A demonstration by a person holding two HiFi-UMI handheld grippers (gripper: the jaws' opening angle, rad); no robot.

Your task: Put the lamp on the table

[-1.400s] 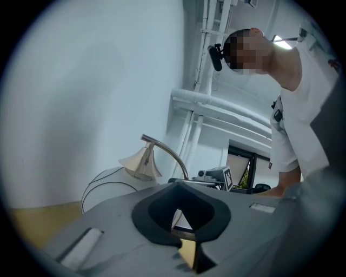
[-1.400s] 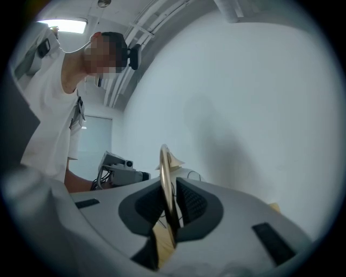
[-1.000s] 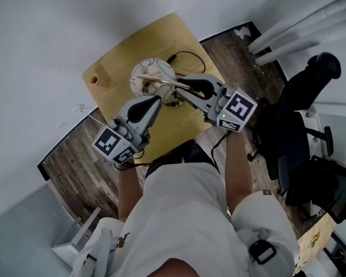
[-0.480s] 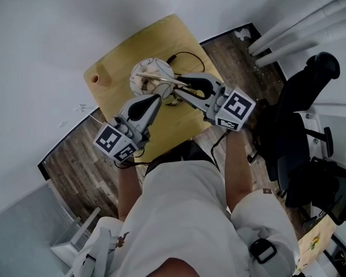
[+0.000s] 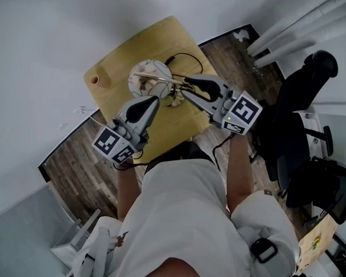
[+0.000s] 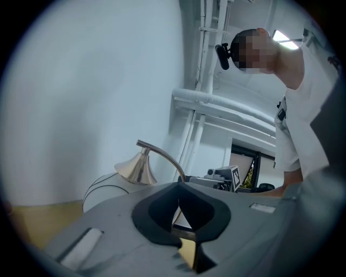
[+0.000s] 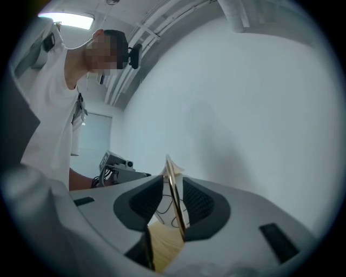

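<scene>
- A yellow wooden tabletop (image 5: 114, 60) is standing on a plank floor (image 5: 76, 163).
- A white globe lamp (image 5: 147, 79) is sitting near its centre.
- A small tan cup (image 5: 95, 80) is resting at the lamp's nine o'clock.
- A black cord (image 5: 189, 55) is trailing at two o'clock.

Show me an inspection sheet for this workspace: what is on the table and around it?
Surface: yellow wooden table, with the lamp standing on it.
Job's things: lamp with a white globe shade and a curved brass arm.
Clutter: small brown cup near the table's left corner.
Grippers: left gripper is shut, close to the lamp. Right gripper is open; its jaws have just been opening, and the brass arm stands between them, not pressed.
Cables: black cord looped on the table beyond the lamp.
Surroundings: wooden floor, black office chair, white pipes.
</scene>
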